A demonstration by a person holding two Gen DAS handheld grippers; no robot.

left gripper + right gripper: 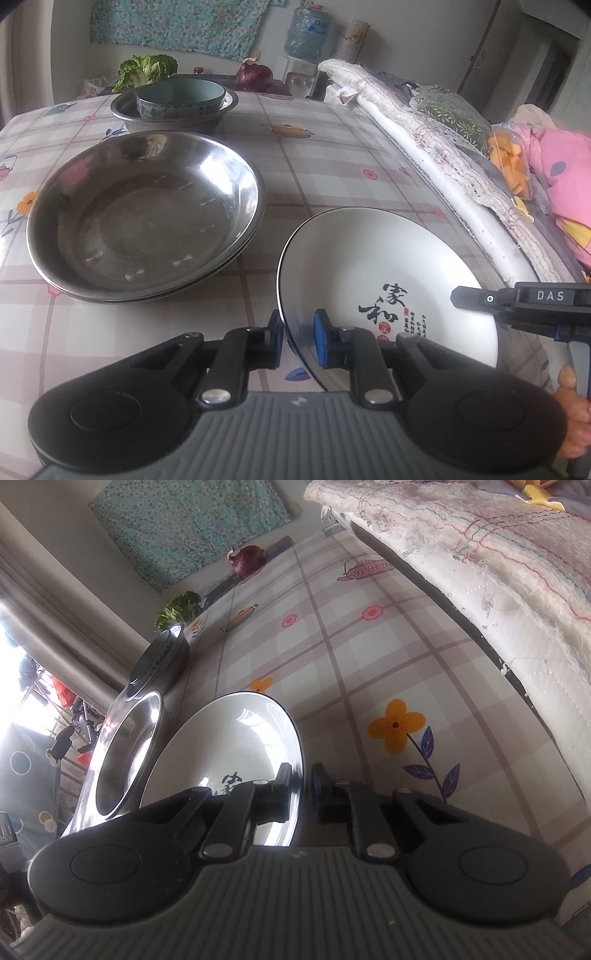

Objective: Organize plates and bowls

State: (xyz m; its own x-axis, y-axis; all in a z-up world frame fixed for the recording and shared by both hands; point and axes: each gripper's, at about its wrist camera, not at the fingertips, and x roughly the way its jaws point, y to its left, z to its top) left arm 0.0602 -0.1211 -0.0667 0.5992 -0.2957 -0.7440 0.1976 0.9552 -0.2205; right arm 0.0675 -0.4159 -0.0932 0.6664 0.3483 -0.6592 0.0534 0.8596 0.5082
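Pinching white plate rim | left hand-held gripper clamped, angled down | right hand-held gripper clamped opposite rim

1. The plate is white with a dark rim and black and red calligraphy.
2. The steel plates are shiny grey.
3. The far bowl is teal.
4. The tablecloth has pale grey-pink checks with orange flowers.

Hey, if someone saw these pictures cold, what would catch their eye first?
First the white plate with black calligraphy, near the table's right edge, gripped at its rim by both grippers: the left gripper on its near-left rim, the right gripper on its right rim. Then the shiny steel basins stacked to its left, with a teal bowl in another basin behind.
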